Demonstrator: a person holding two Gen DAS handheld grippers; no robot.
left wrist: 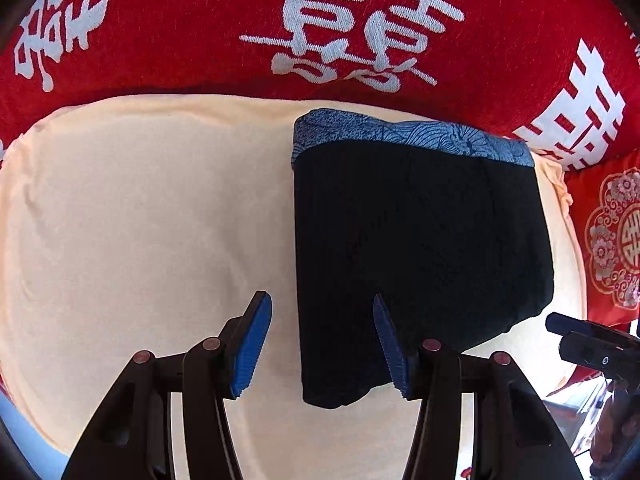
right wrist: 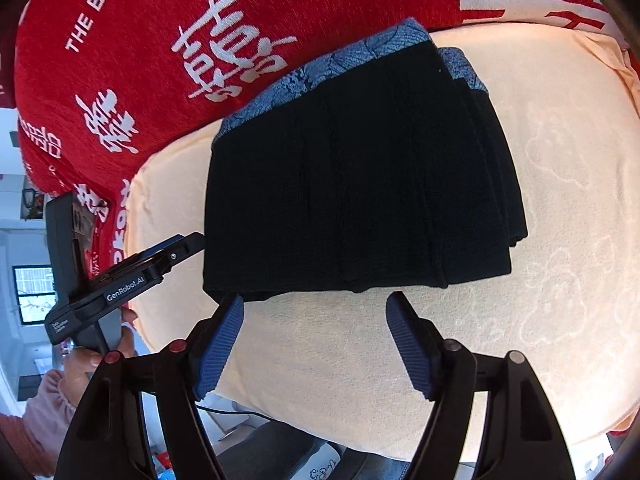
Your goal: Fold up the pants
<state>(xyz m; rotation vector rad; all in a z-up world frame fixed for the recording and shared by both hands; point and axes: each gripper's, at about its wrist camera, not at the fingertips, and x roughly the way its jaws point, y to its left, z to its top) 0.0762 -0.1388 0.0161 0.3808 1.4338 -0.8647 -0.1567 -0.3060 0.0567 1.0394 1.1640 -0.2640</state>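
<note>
The pants [left wrist: 420,248], black with a blue patterned waistband [left wrist: 404,132], lie folded into a compact stack on a peach-coloured cushion [left wrist: 140,208]. In the left wrist view the stack sits on the right half of the cushion, waistband at the far edge next to the red blanket [left wrist: 200,32] with white characters that rises behind the cushion. The near corner of the stack reaches down between the fingers of the left gripper [left wrist: 322,336]. Those fingers stand spread apart with nothing between their blue pads [left wrist: 252,352]; the right one overlaps the black cloth in the picture, though whether it touches the cloth cannot be told.

In the right wrist view the pants [right wrist: 352,184] show several layers stepped along the right side, and the waistband [right wrist: 304,76] runs along the far left edge. The right gripper [right wrist: 316,320] hangs just near of the stack's near edge over bare cushion [right wrist: 560,200], its fingers wide apart and holding nothing; the left fingertip [right wrist: 230,320] sits right at the cloth's near left corner. At the left of this view the left gripper [right wrist: 188,246] appears from the side, held by a hand [right wrist: 100,352] in a pink sleeve, its tip just beside the stack's left edge. A second red cushion [left wrist: 612,236] with gold flower ornament lies at the right in the left wrist view
</note>
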